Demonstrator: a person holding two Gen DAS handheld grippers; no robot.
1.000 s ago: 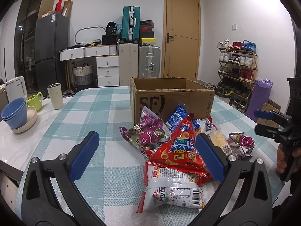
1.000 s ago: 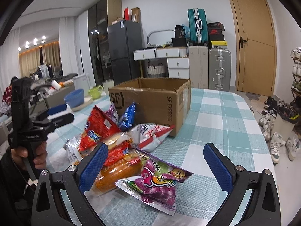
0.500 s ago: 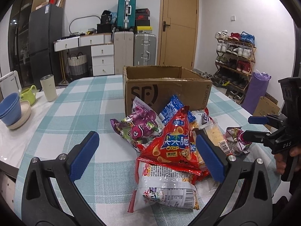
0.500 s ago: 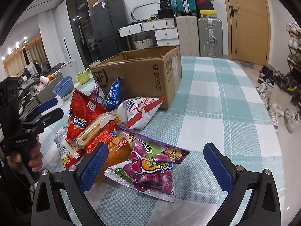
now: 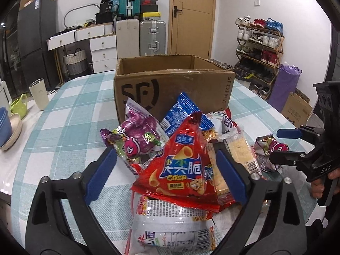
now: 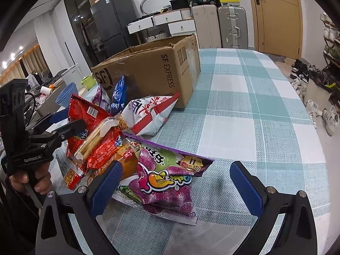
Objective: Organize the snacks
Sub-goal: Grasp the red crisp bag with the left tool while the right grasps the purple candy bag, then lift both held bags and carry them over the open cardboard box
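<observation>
The white bag [image 5: 170,237] below the left tongs [image 5: 166,171] runs off the bottom edge. The red bag [image 5: 182,170] between them covers its top (print unreadable). The box [image 5: 174,85] interior beyond is hidden.

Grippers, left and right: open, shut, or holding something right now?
Left gripper: open, jaws just closing around the red crisp bag, not gripping yet.
Right gripper: open, straddling the purple snack bag, holding nothing.

Place: a home – living and dining room
Evidence: shoe rack [image 5: 260,42] at 2 o'clock, fridge [image 5: 35,40] at 10, suitcases [image 5: 152,37] at 12 – seen behind a checked table [image 5: 70,114]
</observation>
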